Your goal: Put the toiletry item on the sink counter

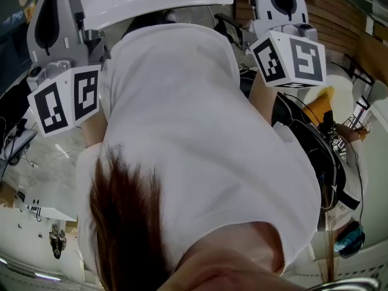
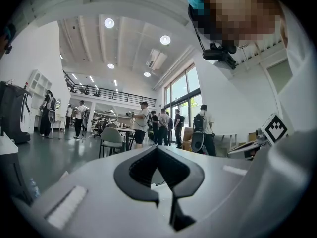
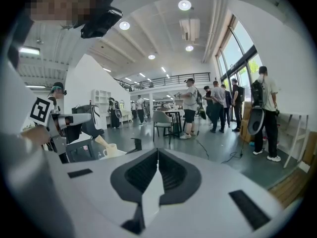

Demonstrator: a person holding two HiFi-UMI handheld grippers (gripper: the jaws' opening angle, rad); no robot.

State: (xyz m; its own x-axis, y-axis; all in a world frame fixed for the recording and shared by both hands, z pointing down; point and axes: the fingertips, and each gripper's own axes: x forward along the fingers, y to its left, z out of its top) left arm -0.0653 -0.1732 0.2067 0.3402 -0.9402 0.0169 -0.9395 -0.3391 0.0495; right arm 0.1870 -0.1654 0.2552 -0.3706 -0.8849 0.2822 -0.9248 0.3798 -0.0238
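Observation:
No toiletry item and no sink counter shows in any view. In the left gripper view my left gripper [image 2: 156, 148] points level across a large hall, its jaws shut with nothing between them. My right gripper [image 3: 157, 151] points slightly downward into the same hall, jaws also closed and empty. The head view looks down on the person's white shirt [image 1: 194, 132]. The left gripper's marker cube [image 1: 63, 105] is at the shirt's left side and the right gripper's marker cube [image 1: 291, 59] at its right. The jaw tips are not visible in the head view.
Several people [image 3: 190, 108] stand around a table with a grey chair [image 2: 111, 138] in the middle of the hall. A cup [image 3: 110, 150] sits on a stand near the right gripper. A cable [image 3: 233, 155] lies on the floor. Tall windows [image 2: 185, 95] line one wall.

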